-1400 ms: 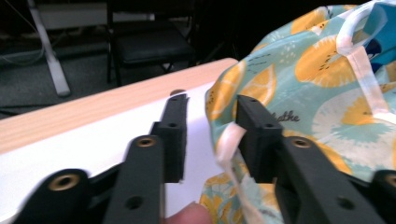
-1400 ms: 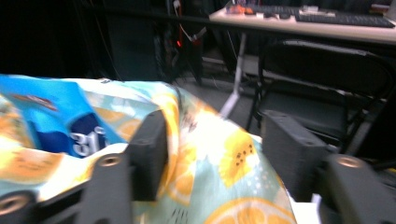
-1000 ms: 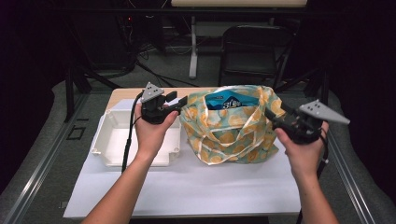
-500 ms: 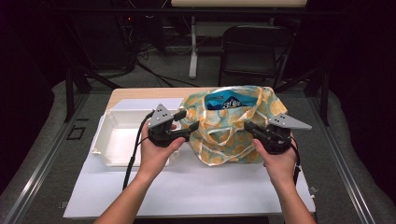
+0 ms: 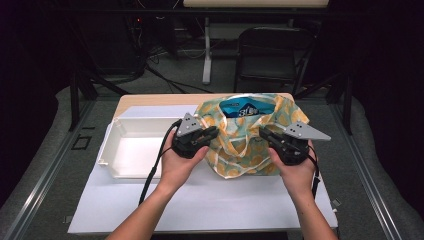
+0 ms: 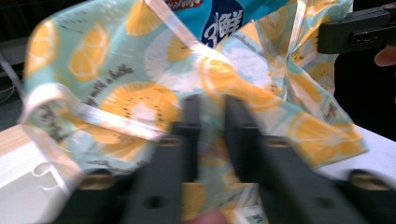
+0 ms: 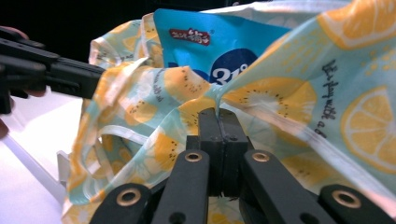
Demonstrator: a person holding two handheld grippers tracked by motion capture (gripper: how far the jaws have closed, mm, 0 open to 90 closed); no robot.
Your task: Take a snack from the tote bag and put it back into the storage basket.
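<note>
White surface (image 5: 210, 205): both claws, left (image 5: 214, 134) and right (image 5: 264, 135), have just clamped shut on the fruit-print bag (image 5: 245, 145), ready to spread it.

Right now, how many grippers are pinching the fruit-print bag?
2. The left gripper pinches the bag on its side near the white bin; the right gripper pinches the opposite side.

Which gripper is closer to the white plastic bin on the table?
Left. The left gripper pinches the near side of the fruit-print fabric bag right beside the white plastic bin. The right gripper grips the bag's far side, away from the bin.
</note>
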